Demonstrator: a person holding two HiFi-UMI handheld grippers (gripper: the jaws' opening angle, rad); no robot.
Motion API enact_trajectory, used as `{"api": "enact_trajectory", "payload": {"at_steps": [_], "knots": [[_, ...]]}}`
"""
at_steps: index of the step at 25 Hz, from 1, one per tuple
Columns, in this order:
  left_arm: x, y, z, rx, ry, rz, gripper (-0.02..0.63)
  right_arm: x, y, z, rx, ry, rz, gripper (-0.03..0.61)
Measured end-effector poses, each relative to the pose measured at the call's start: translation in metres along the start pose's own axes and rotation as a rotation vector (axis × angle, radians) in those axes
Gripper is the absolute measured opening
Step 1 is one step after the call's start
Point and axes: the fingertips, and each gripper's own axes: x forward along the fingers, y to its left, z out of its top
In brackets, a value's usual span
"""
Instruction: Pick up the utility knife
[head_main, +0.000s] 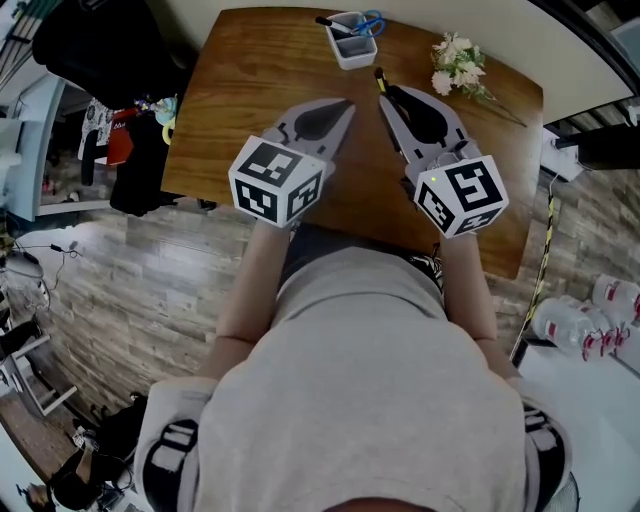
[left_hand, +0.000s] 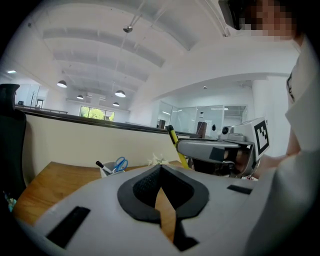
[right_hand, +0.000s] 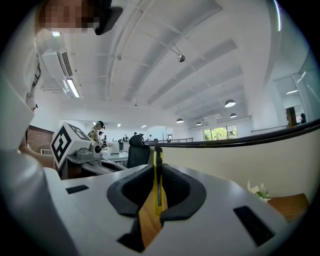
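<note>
Inside the white holder (head_main: 349, 57) stand scissors (head_main: 371, 22) and marker (head_main: 334, 24).

Most of the knife (head_main: 380, 80) is hidden between the jaws of the right hand-held gripper (head_main: 388, 100); only its tip shows. The torso (head_main: 360, 360) covers the near edge of the counter (head_main: 250, 100).

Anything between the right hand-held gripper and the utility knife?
Nothing visible. The utility knife is already clamped between the jaws of the right hand-held gripper, over the table.
</note>
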Motion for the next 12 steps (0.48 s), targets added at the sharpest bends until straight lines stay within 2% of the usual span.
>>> {"api": "enact_trajectory", "payload": {"at_steps": [12], "knots": [[-0.004,-0.014,0.006,0.013,-0.039,-0.033,0.015,-0.015,0.008,0.01,0.058,-0.069,0.004,0.064]]}}
